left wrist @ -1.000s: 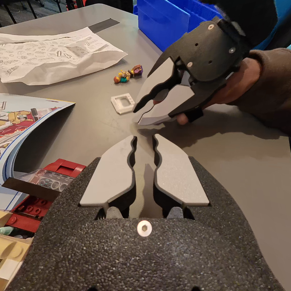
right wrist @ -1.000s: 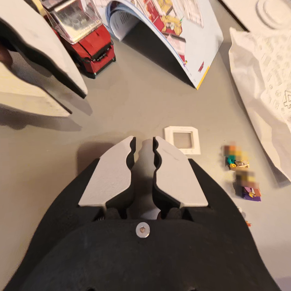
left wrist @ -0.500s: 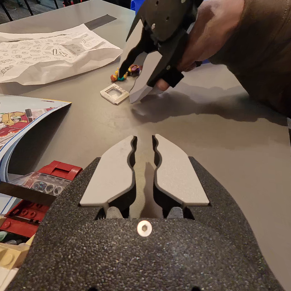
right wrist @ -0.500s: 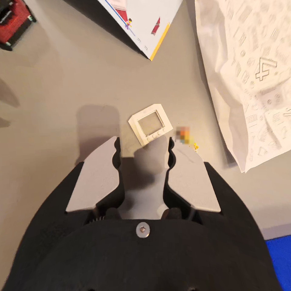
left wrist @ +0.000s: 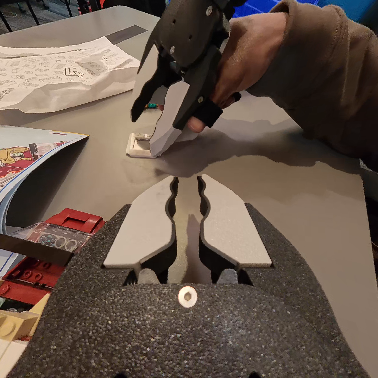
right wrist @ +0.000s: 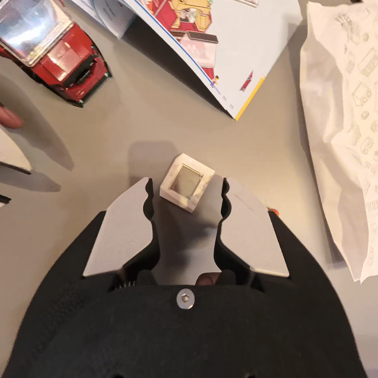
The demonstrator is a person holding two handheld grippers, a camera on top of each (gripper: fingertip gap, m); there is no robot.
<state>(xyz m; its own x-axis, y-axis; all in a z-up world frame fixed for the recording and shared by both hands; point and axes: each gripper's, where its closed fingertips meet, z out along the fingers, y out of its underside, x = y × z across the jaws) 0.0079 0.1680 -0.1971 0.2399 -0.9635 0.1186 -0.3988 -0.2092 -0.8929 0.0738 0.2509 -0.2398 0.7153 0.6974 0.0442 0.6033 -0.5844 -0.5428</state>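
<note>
A white toy window frame with a clear pane (right wrist: 186, 182) lies flat on the grey table (left wrist: 276, 214). My right gripper (right wrist: 187, 179) is open wide and points down at it. The frame sits between the fingertips, and neither pad touches it. The left wrist view shows the same: the right gripper (left wrist: 145, 135) stands over the frame (left wrist: 139, 145), with one finger beside its right edge. My left gripper (left wrist: 187, 178) hovers low over bare table nearer the front. Its fingers are slightly apart with nothing between them.
A red toy car with a clear windscreen (right wrist: 67, 67) stands at the left, next to an open instruction booklet (right wrist: 204, 41). A white printed paper bag (right wrist: 347, 122) lies at the right. Small toy figures (left wrist: 151, 105) lie behind the frame. A blue bin (left wrist: 255, 8) stands at the back.
My right gripper has opened wide, swung over the window frame and come down until the frame lies between its fingers. My left gripper has stayed as it was.
</note>
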